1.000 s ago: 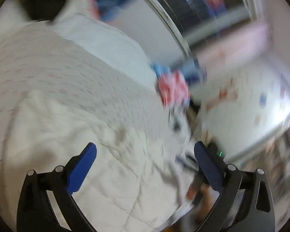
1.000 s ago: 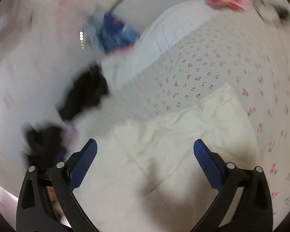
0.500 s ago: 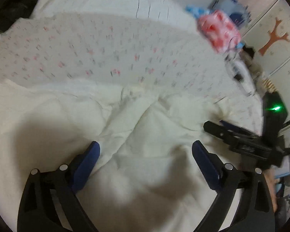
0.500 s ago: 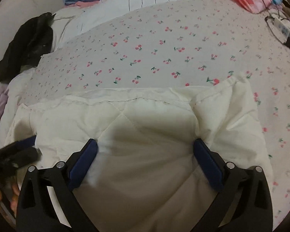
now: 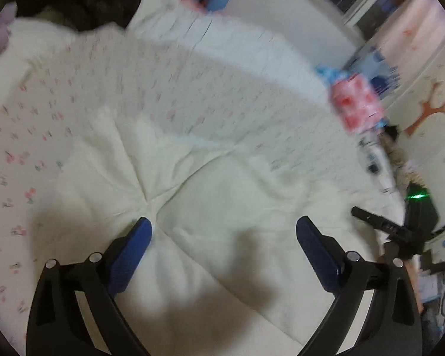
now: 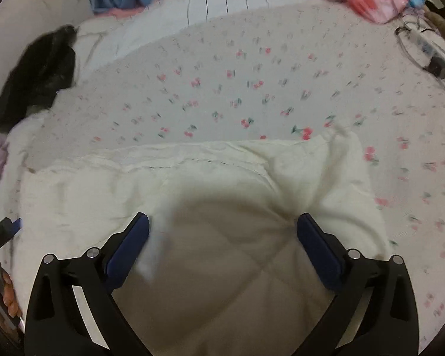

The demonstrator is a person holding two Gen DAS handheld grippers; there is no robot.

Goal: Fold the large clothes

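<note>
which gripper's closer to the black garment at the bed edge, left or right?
Left, as a judgement. The black garment lies far left in the right wrist view, the side where the left gripper shows. The right gripper is over the cream quilted garment, further right.

right gripper [image 6: 222,231]: spread wide | over cream quilted garment [image 6: 210,184] | on cherry-print bedsheet [image 6: 252,89]

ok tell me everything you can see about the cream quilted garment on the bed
The cream quilted garment looks soft and padded, with stitched seams crossing in diagonals. It lies rumpled on the cherry-print sheet, its far edge a stitched hem running across the bed. Both the left gripper and right gripper sit open just over it, casting shadows; whether their fingers touch the fabric is unclear.
</note>
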